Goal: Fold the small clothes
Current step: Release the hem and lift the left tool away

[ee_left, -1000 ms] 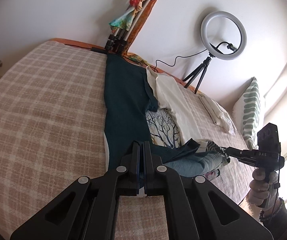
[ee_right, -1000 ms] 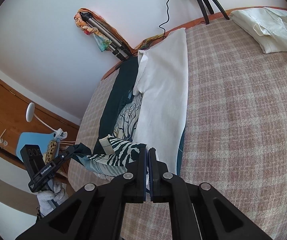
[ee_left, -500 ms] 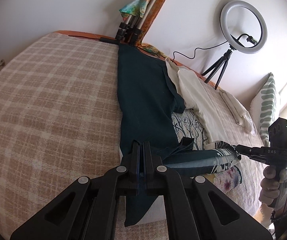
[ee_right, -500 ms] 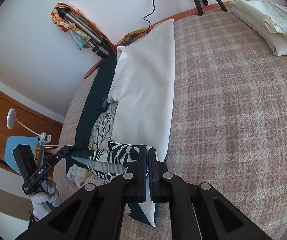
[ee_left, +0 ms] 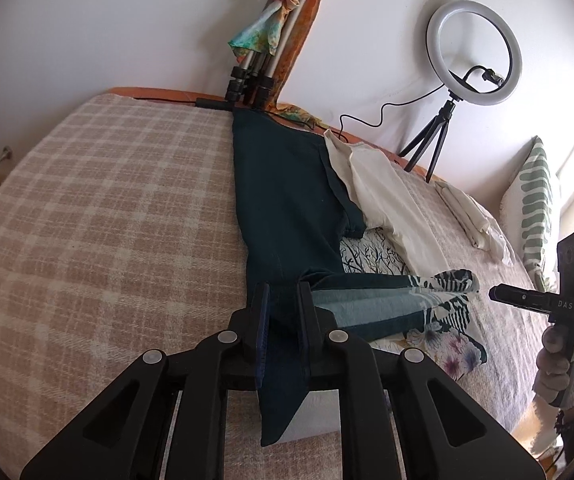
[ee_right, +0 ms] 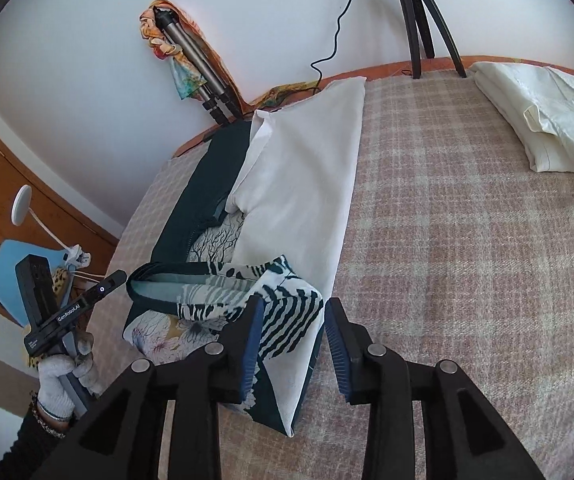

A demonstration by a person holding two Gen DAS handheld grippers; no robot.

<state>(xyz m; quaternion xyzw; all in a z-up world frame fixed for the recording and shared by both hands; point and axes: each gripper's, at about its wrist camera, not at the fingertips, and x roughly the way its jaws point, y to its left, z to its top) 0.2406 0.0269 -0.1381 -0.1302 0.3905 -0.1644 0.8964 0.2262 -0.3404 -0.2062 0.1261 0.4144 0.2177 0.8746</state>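
The patterned garment (ee_right: 247, 296) lies on the checked blanket (ee_right: 467, 240) of the bed, folded over on itself so that a rolled band runs across it, with a zebra-striped part on top and a flowered part below. It rests on a dark green garment (ee_left: 287, 200) and a white garment (ee_right: 303, 184) spread side by side toward the wall. We see the left gripper (ee_left: 283, 300) with its jaws opening a little; dark green cloth sits in the narrow gap between them, and we cannot tell whether the pads press on it. The right gripper (ee_right: 293, 320) has its jaws opening too, standing well apart, with the striped corner and the white edge between them but loose. A folded cream garment (ee_right: 547, 120) lies apart near a tripod (ee_right: 423, 20). A ring light (ee_left: 474, 53) stands by the wall.
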